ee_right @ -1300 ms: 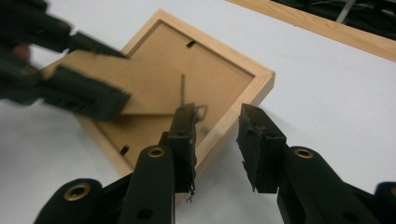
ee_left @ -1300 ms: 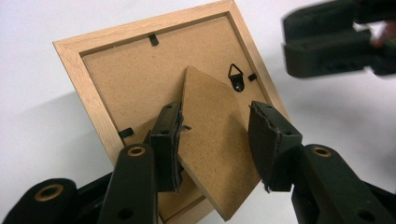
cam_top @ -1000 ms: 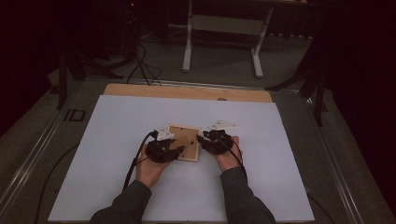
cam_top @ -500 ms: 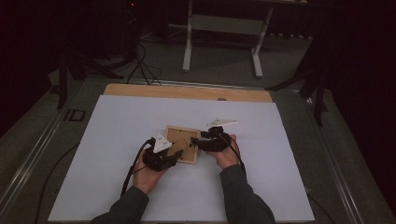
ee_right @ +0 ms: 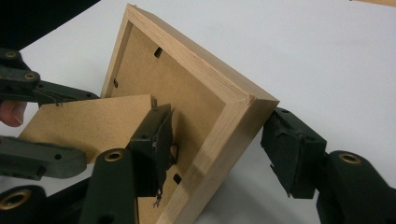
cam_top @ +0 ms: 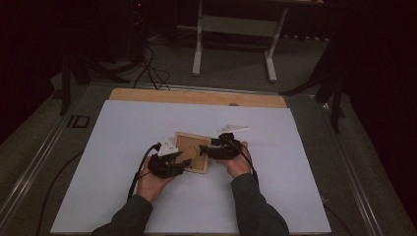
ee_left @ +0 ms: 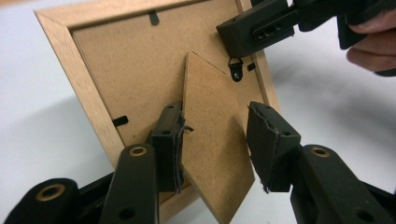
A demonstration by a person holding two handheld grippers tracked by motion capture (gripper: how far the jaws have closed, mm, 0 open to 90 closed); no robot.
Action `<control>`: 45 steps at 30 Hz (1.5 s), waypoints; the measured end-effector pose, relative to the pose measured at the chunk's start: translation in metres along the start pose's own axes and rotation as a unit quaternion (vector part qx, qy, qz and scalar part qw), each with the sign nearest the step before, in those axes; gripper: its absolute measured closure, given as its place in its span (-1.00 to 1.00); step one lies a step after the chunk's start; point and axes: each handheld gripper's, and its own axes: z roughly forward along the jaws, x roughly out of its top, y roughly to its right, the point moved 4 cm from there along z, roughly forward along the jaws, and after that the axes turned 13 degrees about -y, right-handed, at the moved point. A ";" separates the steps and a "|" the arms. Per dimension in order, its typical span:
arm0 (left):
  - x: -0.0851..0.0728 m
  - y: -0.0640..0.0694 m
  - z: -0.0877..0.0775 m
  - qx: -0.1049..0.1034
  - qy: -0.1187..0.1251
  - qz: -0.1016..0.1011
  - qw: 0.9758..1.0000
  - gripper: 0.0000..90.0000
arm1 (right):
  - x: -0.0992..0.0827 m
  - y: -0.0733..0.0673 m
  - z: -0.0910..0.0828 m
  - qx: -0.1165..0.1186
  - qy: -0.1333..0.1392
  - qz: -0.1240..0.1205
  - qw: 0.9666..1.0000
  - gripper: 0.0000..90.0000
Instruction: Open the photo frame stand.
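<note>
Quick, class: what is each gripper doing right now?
Left gripper: open around the stand flap, not clamped.
Right gripper: jaws just opened, straddling the frame edge.

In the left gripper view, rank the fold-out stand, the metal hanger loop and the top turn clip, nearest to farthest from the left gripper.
From the left gripper:
1. Fold-out stand, between its jaws.
2. Metal hanger loop, above the stand's tip, beside the right gripper's jaw.
3. Top turn clip, at the frame's far edge.
</note>
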 end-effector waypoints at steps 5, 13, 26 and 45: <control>0.004 -0.008 0.001 -0.063 -0.037 -0.051 0.996 0.34 | 0.000 -0.002 -0.003 -0.003 0.003 -0.010 1.000 0.00; 0.004 -0.007 0.000 -0.073 -0.059 -0.036 0.995 0.48 | 0.001 -0.006 -0.009 -0.005 0.010 -0.025 1.000 0.11; 0.005 -0.009 0.005 -0.039 -0.051 -0.027 0.998 0.54 | 0.007 -0.011 -0.021 -0.016 0.039 -0.028 0.999 0.27; -0.018 -0.013 0.001 -0.072 -0.035 -0.049 0.996 0.51 | -0.001 -0.038 -0.027 -0.022 0.019 -0.096 0.995 0.24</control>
